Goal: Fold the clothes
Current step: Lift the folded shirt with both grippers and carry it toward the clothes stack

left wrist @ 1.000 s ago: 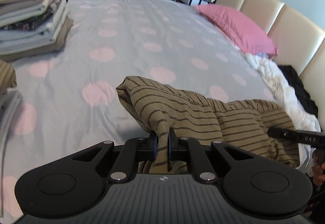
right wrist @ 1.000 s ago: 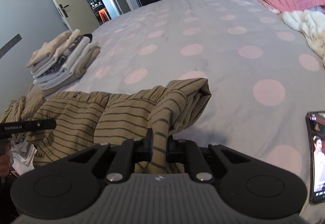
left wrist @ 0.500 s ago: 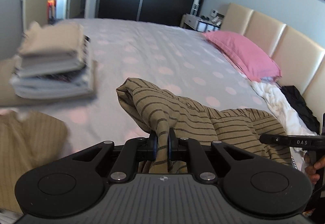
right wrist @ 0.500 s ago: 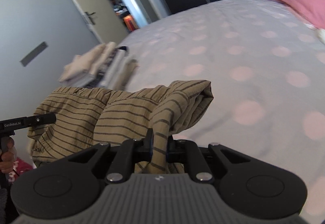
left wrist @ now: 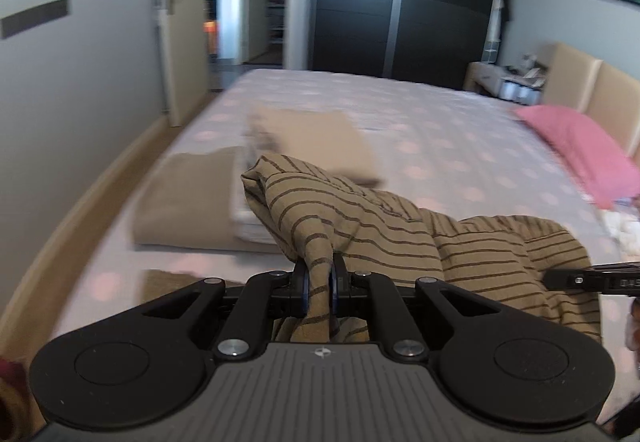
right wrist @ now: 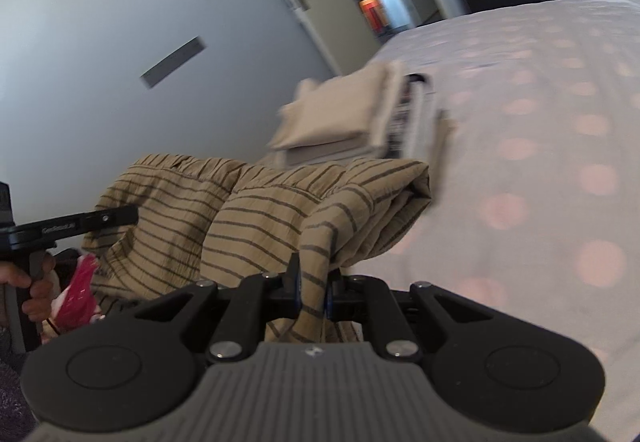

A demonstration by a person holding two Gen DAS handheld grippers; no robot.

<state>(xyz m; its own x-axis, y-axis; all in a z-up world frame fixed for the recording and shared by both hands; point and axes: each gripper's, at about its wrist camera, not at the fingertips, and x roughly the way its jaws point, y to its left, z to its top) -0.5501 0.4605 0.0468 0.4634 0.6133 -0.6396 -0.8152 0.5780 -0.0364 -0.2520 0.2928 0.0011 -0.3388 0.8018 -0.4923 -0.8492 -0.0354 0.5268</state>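
Note:
A tan garment with dark stripes [left wrist: 384,226] hangs folded between both grippers, held up above the bed. My left gripper [left wrist: 319,284] is shut on one bunched corner of it. My right gripper [right wrist: 313,288] is shut on the other corner of the striped garment [right wrist: 264,213]. Each gripper shows at the edge of the other's view: the right gripper [left wrist: 592,279] at the right in the left wrist view, the left gripper [right wrist: 76,226] at the left in the right wrist view, with a hand on its grip. A stack of folded clothes [left wrist: 304,145] lies on the bed beyond the garment.
The bed [left wrist: 440,129] has a grey cover with pink dots. A pink pillow [left wrist: 580,149] leans at the beige headboard [left wrist: 588,85]. The stack of folded clothes [right wrist: 360,113] sits near the bed's door-side edge. A grey wall, an open door [left wrist: 184,41] and a dark wardrobe [left wrist: 400,1] stand beyond.
Both grippers have risen and swung left with the striped garment still held between them. The folded stack has come from the left edge into the middle of both views.

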